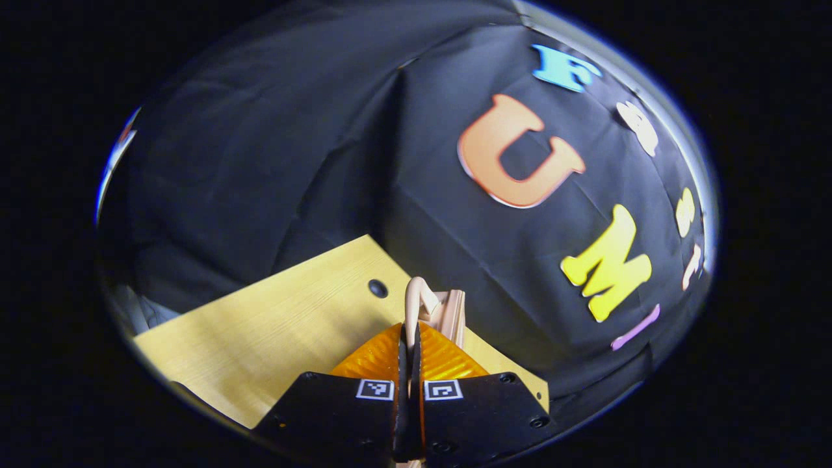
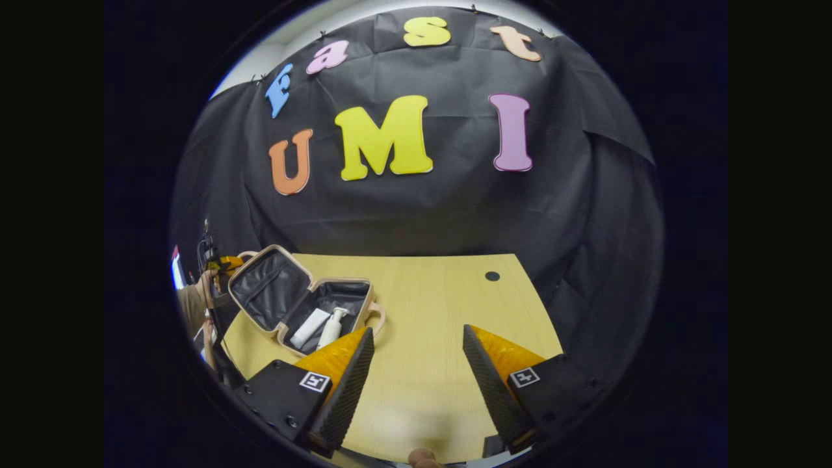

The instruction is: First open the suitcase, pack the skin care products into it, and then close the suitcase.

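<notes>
The left gripper (image 1: 408, 364) has its jaws clamped on the raised lid's rim of the small beige hard-shell suitcase (image 2: 296, 296), open on the wooden desk (image 2: 442, 312). The right gripper (image 2: 416, 364), jaws wide, sits well right of it.

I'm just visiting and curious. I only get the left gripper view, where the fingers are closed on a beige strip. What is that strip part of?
Observer: It's the edge of the lid of a small suitcase. The left gripper holds the lid tilted open on the table.
Operator: Is anything inside?
Observer: Yes, a white tube and a white pump bottle lie side by side in the base.
Operator: And the other gripper?
Observer: The right gripper hangs open above the table, beside the suitcase and apart from it, with nothing between its fingers.
</notes>
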`<state>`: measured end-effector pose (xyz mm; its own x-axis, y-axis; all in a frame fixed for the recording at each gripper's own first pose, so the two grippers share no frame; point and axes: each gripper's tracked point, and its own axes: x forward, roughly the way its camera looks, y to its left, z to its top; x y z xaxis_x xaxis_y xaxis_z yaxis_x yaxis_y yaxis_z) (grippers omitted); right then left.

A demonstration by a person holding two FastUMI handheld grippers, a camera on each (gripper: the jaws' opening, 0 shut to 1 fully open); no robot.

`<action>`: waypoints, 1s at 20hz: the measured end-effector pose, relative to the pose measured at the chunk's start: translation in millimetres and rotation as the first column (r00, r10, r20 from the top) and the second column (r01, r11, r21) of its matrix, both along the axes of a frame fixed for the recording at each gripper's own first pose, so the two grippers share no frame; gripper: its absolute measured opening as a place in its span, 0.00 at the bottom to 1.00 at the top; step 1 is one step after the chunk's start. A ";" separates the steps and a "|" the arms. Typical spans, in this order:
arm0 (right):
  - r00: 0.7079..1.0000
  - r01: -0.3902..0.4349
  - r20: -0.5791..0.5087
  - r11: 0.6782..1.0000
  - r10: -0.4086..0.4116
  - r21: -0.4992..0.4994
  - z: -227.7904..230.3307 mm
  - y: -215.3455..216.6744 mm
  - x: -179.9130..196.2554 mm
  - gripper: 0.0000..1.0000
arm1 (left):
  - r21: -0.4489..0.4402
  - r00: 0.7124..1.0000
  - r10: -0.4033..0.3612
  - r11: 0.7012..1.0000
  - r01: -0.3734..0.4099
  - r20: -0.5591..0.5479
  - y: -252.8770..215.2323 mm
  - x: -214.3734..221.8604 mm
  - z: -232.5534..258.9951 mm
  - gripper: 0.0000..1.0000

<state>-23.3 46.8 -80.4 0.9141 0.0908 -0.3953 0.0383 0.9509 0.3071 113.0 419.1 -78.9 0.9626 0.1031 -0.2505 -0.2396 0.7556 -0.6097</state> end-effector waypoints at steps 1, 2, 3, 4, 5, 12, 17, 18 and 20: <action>1.000 0.003 -0.001 1.000 -0.003 0.009 -2.2 -5.4 -0.5 0.77 | 0.061 1.000 -0.012 0.998 0.011 0.012 -13.0 -1.3 12.8 0.03; 1.000 0.000 0.000 1.000 0.000 0.018 -4.3 -10.5 -0.7 0.77 | 0.118 0.999 -0.028 0.993 0.025 0.024 -27.8 -3.5 25.9 0.03; 1.000 -0.009 0.004 1.000 0.009 0.027 -4.5 -13.4 -2.0 0.77 | 0.173 0.999 -0.045 0.984 0.039 0.030 -43.8 -4.2 39.2 0.03; 1.000 -0.014 0.010 1.000 0.013 0.026 -5.3 -19.1 -3.9 0.77 | 0.227 0.997 -0.062 0.972 0.052 0.035 -58.9 -6.2 50.4 0.03; 1.000 -0.020 0.019 1.000 0.019 0.024 -5.5 -25.4 -4.9 0.81 | 0.280 0.996 -0.081 0.958 0.067 0.035 -76.4 -6.1 59.1 0.03; 0.997 -0.038 0.074 0.999 0.038 -0.003 -1.5 -61.8 -10.1 0.81 | 0.480 0.965 -0.260 0.851 0.215 0.030 -217.7 1.4 85.4 0.10; 0.997 -0.049 0.068 0.999 0.048 0.010 -11.3 -78.5 -17.1 0.81 | 0.440 0.934 -0.356 0.840 0.318 0.005 -303.9 4.6 71.8 0.03; 0.996 -0.053 0.068 0.998 0.052 0.022 -12.3 -80.6 -18.9 0.81 | 0.432 0.929 -0.370 0.836 0.337 -0.008 -317.1 6.7 65.8 0.03; 0.996 -0.049 0.074 0.998 0.046 0.041 -13.8 -88.4 -24.7 0.77 | 0.444 0.911 -0.409 0.809 0.386 -0.046 -347.1 11.7 50.3 0.03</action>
<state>-47.9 -41.7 -94.2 0.9346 0.1503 -0.3225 -0.0307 0.9370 0.3479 124.7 72.0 -28.6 0.9530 -0.2050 -0.2232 0.1612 0.9666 -0.1994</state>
